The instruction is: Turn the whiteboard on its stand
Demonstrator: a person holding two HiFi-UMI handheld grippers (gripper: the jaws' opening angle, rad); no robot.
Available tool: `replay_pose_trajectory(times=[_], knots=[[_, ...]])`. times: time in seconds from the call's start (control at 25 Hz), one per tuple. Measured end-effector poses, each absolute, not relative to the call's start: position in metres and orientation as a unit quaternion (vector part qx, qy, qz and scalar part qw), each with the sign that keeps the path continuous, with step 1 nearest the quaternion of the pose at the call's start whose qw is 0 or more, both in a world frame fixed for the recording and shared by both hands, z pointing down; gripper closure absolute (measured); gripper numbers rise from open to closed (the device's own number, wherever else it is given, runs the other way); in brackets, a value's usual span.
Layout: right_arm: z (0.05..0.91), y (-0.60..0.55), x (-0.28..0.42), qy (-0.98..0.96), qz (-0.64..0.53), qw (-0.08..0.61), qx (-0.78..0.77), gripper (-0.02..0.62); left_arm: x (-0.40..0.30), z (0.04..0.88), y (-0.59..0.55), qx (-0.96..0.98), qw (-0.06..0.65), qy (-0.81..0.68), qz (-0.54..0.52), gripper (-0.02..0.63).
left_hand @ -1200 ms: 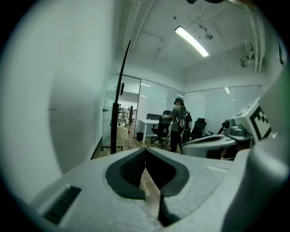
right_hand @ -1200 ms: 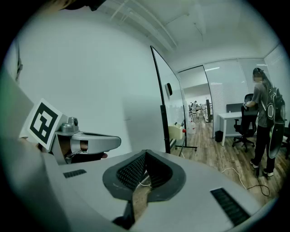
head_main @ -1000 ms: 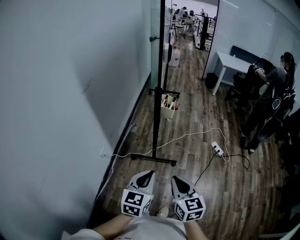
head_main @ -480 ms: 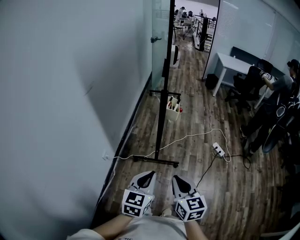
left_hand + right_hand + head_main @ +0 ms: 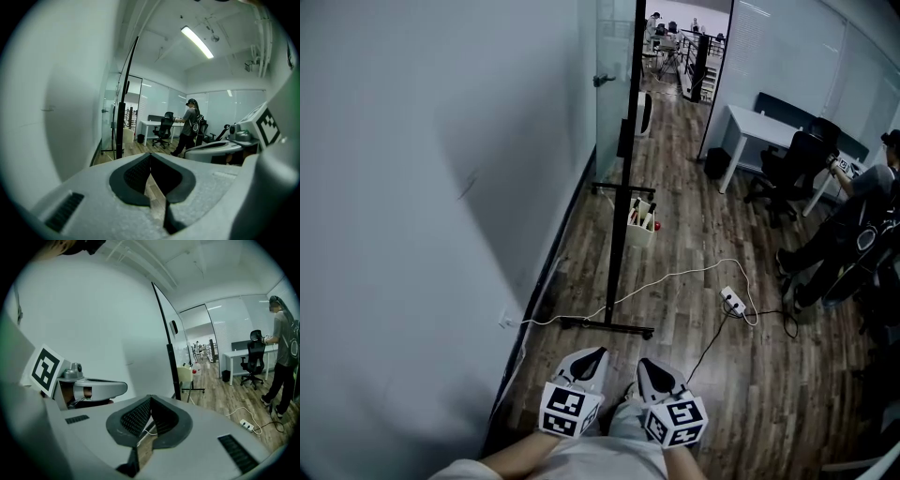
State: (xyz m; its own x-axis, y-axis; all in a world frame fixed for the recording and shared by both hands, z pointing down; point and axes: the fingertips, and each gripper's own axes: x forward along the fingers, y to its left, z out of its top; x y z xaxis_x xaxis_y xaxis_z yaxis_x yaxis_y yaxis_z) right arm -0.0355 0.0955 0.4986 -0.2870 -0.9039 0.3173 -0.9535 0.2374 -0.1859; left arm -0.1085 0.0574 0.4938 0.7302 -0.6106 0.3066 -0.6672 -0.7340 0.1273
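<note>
Wood-plank floor [image 5: 722, 394] is running beside a grey wall [image 5: 412, 187], with a desk [image 5: 759, 127] and an office chair [image 5: 792, 159] further back. Left gripper [image 5: 589, 360] and right gripper [image 5: 652, 370] are hanging side by side low in the head view, close to the person's body. Both are showing jaws pressed together with nothing between them.

Ahead of them, well apart, the whiteboard [image 5: 636, 75] is standing edge-on, reading as a thin dark upright. Its stand [image 5: 607, 324] is planting a crossbar foot on the floor. A small container [image 5: 640, 223] is hanging beside the upright. A white cable [image 5: 675, 275] is trailing past the foot to a power strip [image 5: 734, 300]. A person [image 5: 862, 187] is standing off to the right, away from the work.

Judging from this, the step is the approach, with no contact yet. To do it well:
- Close in first, then open the jaws and take the board's frame edge, one gripper on each side.
- Push one side while pulling the other, slowly.
- Watch that the foot is not dragging the cable and the container is not swinging.

Which way the board pivots cannot be told.
</note>
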Motion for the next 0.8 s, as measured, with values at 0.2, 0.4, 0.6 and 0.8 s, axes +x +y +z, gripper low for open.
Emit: replay_pose_trajectory(times=[0.2,0.4,0.6,0.8], knots=[[0.495,0.060,-0.014,-0.791,0.164,0.070,0.585,0.589,-0.085,0.497,0.026,0.921,0.111,-0.352,0.123,0.595],[0.488,0.015,0.014,-0.801,0.152,0.075,0.575,0.589,-0.059,0.488,-0.016,0.920,0.104,-0.361,0.109,0.595],[0.477,-0.030,0.041,-0.817,0.135,0.078,0.555,0.589,-0.031,0.479,-0.057,0.914,0.100,-0.382,0.096,0.595],[0.472,-0.065,0.064,-0.830,0.131,0.076,0.536,0.589,-0.009,0.478,-0.089,0.904,0.104,-0.403,0.095,0.595]])
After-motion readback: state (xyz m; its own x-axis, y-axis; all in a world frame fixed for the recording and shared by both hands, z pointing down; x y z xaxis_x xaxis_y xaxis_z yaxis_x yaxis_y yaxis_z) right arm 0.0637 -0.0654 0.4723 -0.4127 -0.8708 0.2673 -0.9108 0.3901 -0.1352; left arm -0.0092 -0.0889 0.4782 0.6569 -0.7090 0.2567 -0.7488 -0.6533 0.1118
